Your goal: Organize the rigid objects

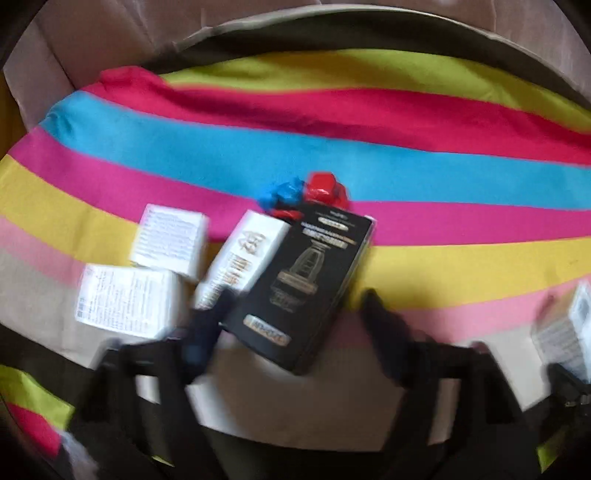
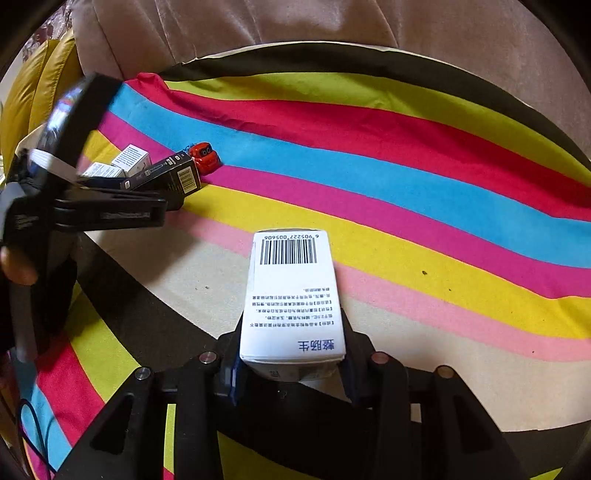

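In the left wrist view, my left gripper (image 1: 295, 306) is open, its fingers on either side of the near end of a black box (image 1: 301, 284) that lies on the striped cloth. A white carton (image 1: 247, 254) leans beside it, with two small white boxes (image 1: 168, 240) (image 1: 125, 299) to the left and a red and blue toy (image 1: 310, 192) behind. In the right wrist view, my right gripper (image 2: 291, 347) is shut on a white barcode box (image 2: 290, 295), held above the cloth. The left gripper (image 2: 110, 210) shows at the left by the black box (image 2: 166, 177) and red toy (image 2: 205, 157).
A striped cloth (image 2: 406, 184) covers a round surface. A beige sofa back (image 2: 295, 26) stands behind it and a yellow cushion (image 2: 33, 92) is at the far left. The barcode box also shows at the right edge of the left wrist view (image 1: 569, 332).
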Demonstrator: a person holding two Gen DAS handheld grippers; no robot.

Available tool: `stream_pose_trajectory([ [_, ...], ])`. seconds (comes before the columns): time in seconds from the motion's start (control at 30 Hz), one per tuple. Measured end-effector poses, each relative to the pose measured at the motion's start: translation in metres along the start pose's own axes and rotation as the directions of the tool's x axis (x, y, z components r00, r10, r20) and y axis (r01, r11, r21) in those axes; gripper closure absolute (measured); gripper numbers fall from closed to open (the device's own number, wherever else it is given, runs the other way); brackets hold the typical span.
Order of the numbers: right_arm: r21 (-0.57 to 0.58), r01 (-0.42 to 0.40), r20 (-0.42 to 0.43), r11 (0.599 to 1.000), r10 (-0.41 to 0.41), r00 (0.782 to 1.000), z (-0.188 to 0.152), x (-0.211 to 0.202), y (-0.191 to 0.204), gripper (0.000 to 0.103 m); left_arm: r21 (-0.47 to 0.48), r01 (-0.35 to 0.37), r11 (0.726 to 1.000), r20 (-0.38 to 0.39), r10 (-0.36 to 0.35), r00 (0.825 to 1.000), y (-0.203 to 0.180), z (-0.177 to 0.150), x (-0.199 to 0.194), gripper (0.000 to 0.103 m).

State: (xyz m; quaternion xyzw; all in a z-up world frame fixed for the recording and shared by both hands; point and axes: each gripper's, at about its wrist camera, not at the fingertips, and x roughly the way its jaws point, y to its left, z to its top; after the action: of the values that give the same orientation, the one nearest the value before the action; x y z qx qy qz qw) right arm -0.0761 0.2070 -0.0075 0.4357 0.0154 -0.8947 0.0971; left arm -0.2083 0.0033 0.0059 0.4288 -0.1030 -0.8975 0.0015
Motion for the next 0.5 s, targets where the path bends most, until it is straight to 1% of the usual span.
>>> stream_pose_trajectory([
  [0.03, 0.004, -0.004, 0.001, 1.000, 0.004, 1.000, 0.001, 0.002, 0.000, 0.061, -0.001, 0.046, 0.999, 0.000, -0.046, 0.999, -0.001, -0.003, -0.007, 0.061],
  [0.07, 0.012, -0.013, 0.003, 1.000, 0.013, 1.000, 0.001, 0.002, -0.001, 0.061, -0.024, 0.122, 0.992, 0.001, -0.122, 0.993, -0.001, -0.010, -0.019, 0.061],
  [0.1, 0.016, -0.017, 0.004, 1.000, 0.017, 1.000, 0.000, 0.000, -0.002, 0.061, -0.029, 0.138, 0.990, 0.004, -0.138, 0.990, -0.002, -0.017, -0.030, 0.061],
  [0.17, 0.023, -0.024, 0.006, 0.999, 0.024, 1.000, 0.000, 0.000, -0.003, 0.061, -0.021, 0.132, 0.991, 0.017, -0.132, 0.991, -0.006, -0.035, -0.053, 0.061],
  [0.23, 0.027, -0.029, 0.006, 0.999, 0.029, 1.000, 0.001, 0.000, -0.003, 0.061, -0.039, 0.158, 0.987, 0.015, -0.157, 0.987, -0.006, -0.049, -0.068, 0.061],
  [0.3, 0.033, -0.036, 0.008, 0.999, 0.036, 0.999, 0.001, -0.001, -0.004, 0.061, -0.033, 0.142, 0.989, 0.010, -0.141, 0.990, -0.011, -0.060, -0.077, 0.060],
  [0.37, 0.037, -0.039, 0.009, 0.999, 0.038, 0.999, 0.001, -0.001, -0.004, 0.061, 0.007, 0.113, 0.994, 0.009, -0.113, 0.994, -0.017, -0.062, -0.074, 0.059],
  [0.43, 0.037, -0.039, 0.008, 0.999, 0.039, 0.999, 0.002, -0.001, -0.004, 0.061, 0.026, 0.088, 0.996, 0.008, -0.088, 0.996, -0.026, -0.054, -0.062, 0.055],
  [0.47, 0.037, -0.038, 0.008, 0.999, 0.038, 0.999, 0.002, -0.001, -0.004, 0.061, 0.026, 0.080, 0.996, 0.017, -0.080, 0.997, -0.027, -0.050, -0.058, 0.047],
  [0.5, 0.036, -0.038, 0.008, 0.999, 0.037, 0.999, 0.002, -0.001, -0.004, 0.061, 0.027, 0.073, 0.997, 0.026, -0.074, 0.997, -0.024, -0.051, -0.061, 0.036],
])
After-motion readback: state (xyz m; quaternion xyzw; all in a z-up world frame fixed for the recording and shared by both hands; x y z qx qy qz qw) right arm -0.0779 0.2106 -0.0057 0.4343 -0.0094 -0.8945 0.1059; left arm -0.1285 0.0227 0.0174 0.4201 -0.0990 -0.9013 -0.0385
